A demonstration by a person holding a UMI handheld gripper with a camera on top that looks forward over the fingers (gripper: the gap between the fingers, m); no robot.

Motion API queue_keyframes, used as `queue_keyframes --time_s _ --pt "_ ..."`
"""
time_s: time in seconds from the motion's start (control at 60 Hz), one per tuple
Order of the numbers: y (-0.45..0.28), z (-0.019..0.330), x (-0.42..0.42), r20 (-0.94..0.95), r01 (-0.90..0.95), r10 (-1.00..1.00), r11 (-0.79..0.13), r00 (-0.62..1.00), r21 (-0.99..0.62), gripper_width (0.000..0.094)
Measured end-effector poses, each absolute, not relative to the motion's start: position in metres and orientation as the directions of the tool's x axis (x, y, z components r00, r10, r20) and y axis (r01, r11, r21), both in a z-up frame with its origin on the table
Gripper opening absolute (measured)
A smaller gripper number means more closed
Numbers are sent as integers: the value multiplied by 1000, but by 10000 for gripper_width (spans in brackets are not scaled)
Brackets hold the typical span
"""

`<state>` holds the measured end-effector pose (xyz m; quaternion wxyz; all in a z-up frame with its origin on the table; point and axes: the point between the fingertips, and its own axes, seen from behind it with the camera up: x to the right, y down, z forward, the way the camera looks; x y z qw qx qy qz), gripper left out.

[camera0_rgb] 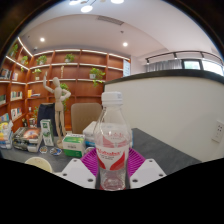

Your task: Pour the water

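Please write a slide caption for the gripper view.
Claw shut on an upright capped water bottle, above a grey table.

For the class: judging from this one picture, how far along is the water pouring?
Done: the gripper has the bottle upright between its fingers, which seem to press on it. In hand: the bottle is held above the table, its cap on. Left: uncapping, tilting and pouring; no cup can be made out.

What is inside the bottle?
The water bottle, between the claw fingers, looks clear and nearly full of water. Its red label hides the middle part.
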<state>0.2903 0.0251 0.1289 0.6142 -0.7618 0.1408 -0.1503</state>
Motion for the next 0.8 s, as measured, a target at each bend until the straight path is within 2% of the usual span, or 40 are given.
queue_keyframes --time_s 0.133,0.183,0.217,0.333,0.483,0.6,0.8 --pt "32 105 292 18 -66 -386 -205 922 -977 366" --pt "33 95 291 5 -80 -381 -209 925 -975 392" --pt "33 100 293 -7 -79 -388 -171 922 -982 392" --pt "33 98 294 -15 -82 -386 -159 922 -984 430" --pt "31 96 291 -19 -88 -386 -161 922 -983 571" --pt "30 82 283 -45 -123 -361 -195 931 -973 884" --pt "6 84 258 -79 -138 -295 -183 952 -973 891"
